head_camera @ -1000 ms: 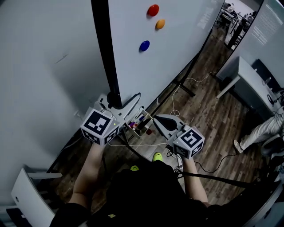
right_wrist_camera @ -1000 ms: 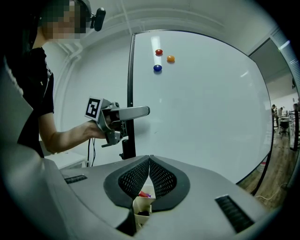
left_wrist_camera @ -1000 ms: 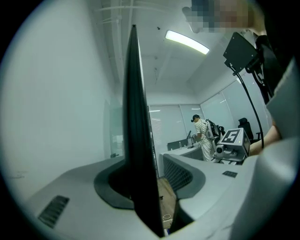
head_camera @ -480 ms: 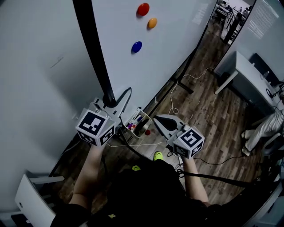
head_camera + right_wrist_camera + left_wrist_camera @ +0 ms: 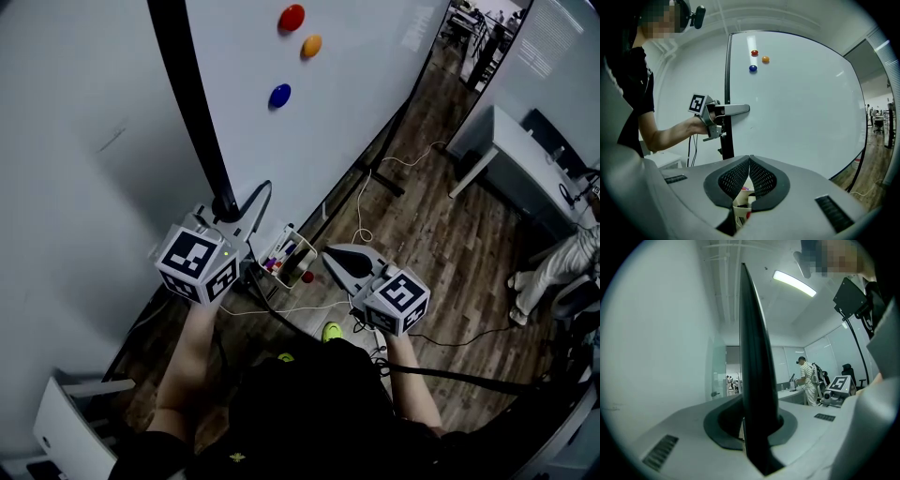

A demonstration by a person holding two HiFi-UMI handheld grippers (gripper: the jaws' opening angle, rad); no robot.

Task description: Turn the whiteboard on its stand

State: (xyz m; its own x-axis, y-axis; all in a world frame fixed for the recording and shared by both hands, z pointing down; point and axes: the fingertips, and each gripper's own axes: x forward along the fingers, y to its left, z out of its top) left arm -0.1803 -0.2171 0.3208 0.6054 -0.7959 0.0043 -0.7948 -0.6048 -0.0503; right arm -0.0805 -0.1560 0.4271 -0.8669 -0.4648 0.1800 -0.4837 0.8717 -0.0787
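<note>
The whiteboard (image 5: pixel 366 103) stands upright on its stand, with a black frame edge (image 5: pixel 192 112) running up its left side. My left gripper (image 5: pixel 228 214) is shut on that edge low down. In the left gripper view the black edge (image 5: pixel 754 380) rises straight from between the pads. The right gripper view shows the left gripper (image 5: pixel 736 109) clamped across the frame (image 5: pixel 727 70). My right gripper (image 5: pixel 337 261) hangs lower right, apart from the board, shut with nothing between its pads. Red (image 5: pixel 292 17), orange (image 5: pixel 311 45) and blue (image 5: pixel 279 95) magnets stick to the board.
A small tray of markers (image 5: pixel 284 255) hangs at the board's lower edge between the grippers. The stand's foot and a loose white cable (image 5: pixel 380 178) lie on the wooden floor. A grey desk (image 5: pixel 525 169) and a person's legs (image 5: pixel 562 267) are to the right. A white wall (image 5: pixel 75 141) is close on the left.
The board's black edge, its magnets and my left gripper have all shifted left in the head view. The right gripper has hardly moved.
</note>
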